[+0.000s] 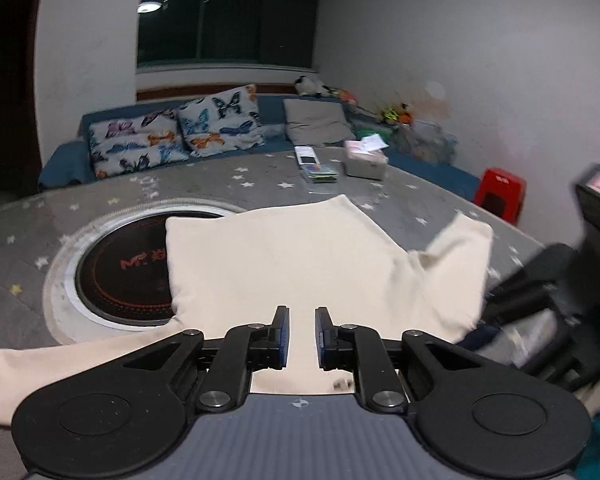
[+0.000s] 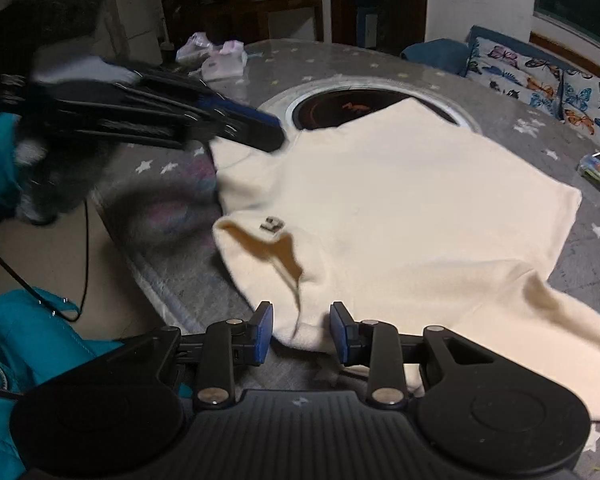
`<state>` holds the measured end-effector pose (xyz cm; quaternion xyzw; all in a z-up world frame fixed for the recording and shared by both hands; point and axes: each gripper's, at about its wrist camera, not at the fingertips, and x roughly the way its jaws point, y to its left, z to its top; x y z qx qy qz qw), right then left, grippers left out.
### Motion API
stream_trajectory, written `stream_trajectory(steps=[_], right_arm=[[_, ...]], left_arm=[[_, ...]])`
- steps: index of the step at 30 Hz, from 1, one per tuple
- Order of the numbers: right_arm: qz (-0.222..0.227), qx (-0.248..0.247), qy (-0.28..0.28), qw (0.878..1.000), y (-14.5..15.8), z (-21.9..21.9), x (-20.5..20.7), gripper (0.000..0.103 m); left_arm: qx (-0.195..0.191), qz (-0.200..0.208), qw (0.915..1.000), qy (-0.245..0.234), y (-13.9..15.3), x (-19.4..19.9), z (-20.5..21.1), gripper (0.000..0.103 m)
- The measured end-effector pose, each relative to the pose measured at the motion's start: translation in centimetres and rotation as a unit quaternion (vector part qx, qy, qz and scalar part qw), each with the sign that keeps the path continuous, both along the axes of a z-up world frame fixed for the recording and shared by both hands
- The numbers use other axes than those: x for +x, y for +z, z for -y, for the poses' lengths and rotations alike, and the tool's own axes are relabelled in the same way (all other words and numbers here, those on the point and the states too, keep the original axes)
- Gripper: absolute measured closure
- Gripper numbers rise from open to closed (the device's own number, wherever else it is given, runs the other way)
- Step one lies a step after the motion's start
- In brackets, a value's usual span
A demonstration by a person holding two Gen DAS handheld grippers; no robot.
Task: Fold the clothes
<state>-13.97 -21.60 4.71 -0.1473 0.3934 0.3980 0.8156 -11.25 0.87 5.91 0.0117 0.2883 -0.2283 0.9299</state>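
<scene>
A cream sweater [image 1: 284,264] lies spread on a grey star-patterned table [image 1: 28,248], partly over a round black cooktop [image 1: 120,272]. My left gripper [image 1: 302,334] is open, hovering over the sweater's near edge with cloth showing between its fingers. In the right wrist view the sweater [image 2: 412,208] lies flat with its collar and label [image 2: 271,224] toward me. My right gripper [image 2: 301,332] is open just above the collar edge. The left gripper [image 2: 256,130] shows blurred at the sweater's far left corner; the right gripper's body [image 1: 560,280] appears blurred at the right in the left wrist view.
A tissue box [image 1: 366,162] and small packets [image 1: 320,172] sit on the table's far side. A blue sofa with butterfly pillows [image 1: 172,136] stands behind, a red stool [image 1: 500,192] at the right. Pink-white packages [image 2: 224,60] lie on the far table edge. Teal clothing [image 2: 28,336] is near me.
</scene>
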Motion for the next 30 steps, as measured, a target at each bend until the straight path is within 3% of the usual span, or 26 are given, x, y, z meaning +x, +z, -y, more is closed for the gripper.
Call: stream_trajectory(steps=[8, 16, 23, 30], right_arm=[[0.039, 0.018, -0.101, 0.994, 1.0, 2.7, 3.8, 0.072], [0.044, 0.004, -0.183, 0.982, -1.6, 4.2, 8.2, 0.072], [0.046, 0.005, -0.192, 0.98, -1.7, 4.5, 7.7, 0.072], [0.047, 0.024, -0.163, 0.985, -1.0, 3.0, 6.1, 0.071]], left_arm=[[0.002, -0.05, 0.9987, -0.012, -3.5, 1.3, 1.8, 0.088], [-0.007, -0.066, 0.9978, -0.011, -4.3, -0.2, 1.1, 0.079], [-0.028, -0.067, 0.9974, 0.005, -4.0, -0.8, 0.5, 0.076], [-0.052, -0.062, 0.9934, 0.082, -3.2, -0.3, -2.8, 0.076]])
